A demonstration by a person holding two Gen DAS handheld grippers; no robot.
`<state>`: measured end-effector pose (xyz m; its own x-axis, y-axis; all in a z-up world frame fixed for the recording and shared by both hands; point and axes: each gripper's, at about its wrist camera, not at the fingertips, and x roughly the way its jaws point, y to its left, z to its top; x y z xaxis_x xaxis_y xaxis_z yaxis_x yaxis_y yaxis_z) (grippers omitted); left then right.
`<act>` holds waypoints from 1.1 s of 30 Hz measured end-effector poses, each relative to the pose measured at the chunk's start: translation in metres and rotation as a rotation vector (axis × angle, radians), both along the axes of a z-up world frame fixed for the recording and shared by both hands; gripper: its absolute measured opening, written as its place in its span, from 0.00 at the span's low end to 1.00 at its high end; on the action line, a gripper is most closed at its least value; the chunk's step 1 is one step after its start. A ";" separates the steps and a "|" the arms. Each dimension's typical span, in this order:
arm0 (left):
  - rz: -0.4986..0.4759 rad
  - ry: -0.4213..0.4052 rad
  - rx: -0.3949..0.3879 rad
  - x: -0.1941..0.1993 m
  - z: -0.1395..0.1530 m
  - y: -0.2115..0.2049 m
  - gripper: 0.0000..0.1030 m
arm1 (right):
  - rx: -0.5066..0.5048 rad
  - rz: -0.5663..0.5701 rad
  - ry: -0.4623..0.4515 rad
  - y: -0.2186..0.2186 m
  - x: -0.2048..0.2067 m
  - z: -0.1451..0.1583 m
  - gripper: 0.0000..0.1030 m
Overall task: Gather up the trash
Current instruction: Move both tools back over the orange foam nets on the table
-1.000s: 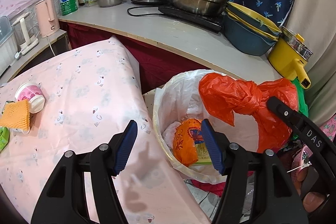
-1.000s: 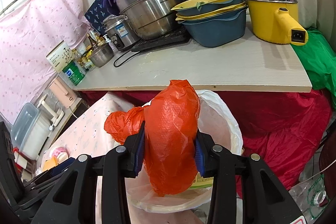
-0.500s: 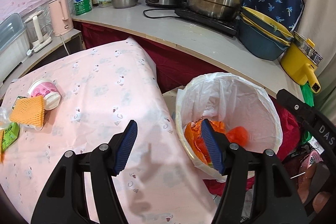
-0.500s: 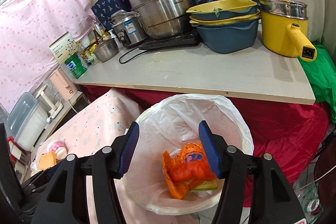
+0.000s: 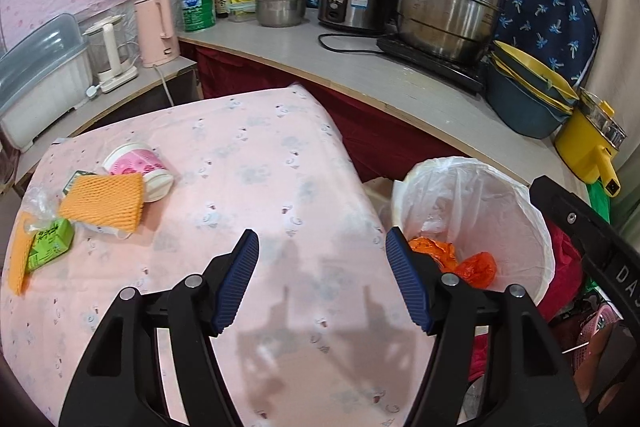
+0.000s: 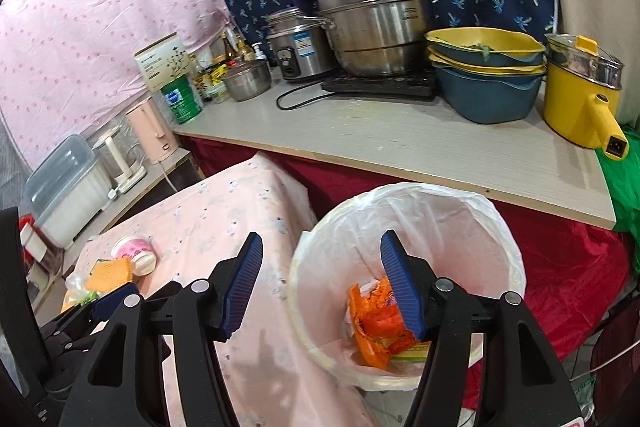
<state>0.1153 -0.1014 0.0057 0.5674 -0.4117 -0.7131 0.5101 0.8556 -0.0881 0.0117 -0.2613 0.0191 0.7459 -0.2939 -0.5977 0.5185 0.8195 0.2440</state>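
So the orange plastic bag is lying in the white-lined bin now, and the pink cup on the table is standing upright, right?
Not quite. The orange plastic bag does lie in the white-lined bin, but the pink cup is not upright: the left wrist view shows it tipped on its side on the table, with an orange foam net against it.

Right gripper (image 6: 322, 283): jaws apart, nothing between them, over the edge of a pink-clothed worktop (image 6: 224, 227). Beside the worktop: white-lined trash bin (image 6: 460, 227) holding crumpled orange wrappers (image 6: 372, 323). Far left on the cloth: pink cup (image 6: 134, 251), orange foam net (image 6: 110, 273). Left gripper (image 6: 92, 311) at lower left.
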 end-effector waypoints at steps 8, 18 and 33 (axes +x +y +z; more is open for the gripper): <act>0.079 -0.014 -0.004 0.010 0.006 0.048 0.61 | -0.029 0.066 0.011 0.039 0.016 0.006 0.59; 0.210 -0.023 0.001 0.025 0.005 0.117 0.61 | -0.065 0.180 0.039 0.097 0.045 0.007 0.59; 0.421 -0.007 0.050 0.051 -0.017 0.233 0.61 | -0.090 0.357 0.097 0.187 0.096 -0.012 0.59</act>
<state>0.1661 0.1312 -0.0117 0.6835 -0.1081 -0.7219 0.1155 0.9925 -0.0392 0.1072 -0.0745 0.0073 0.7522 -0.0805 -0.6540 0.2139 0.9686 0.1268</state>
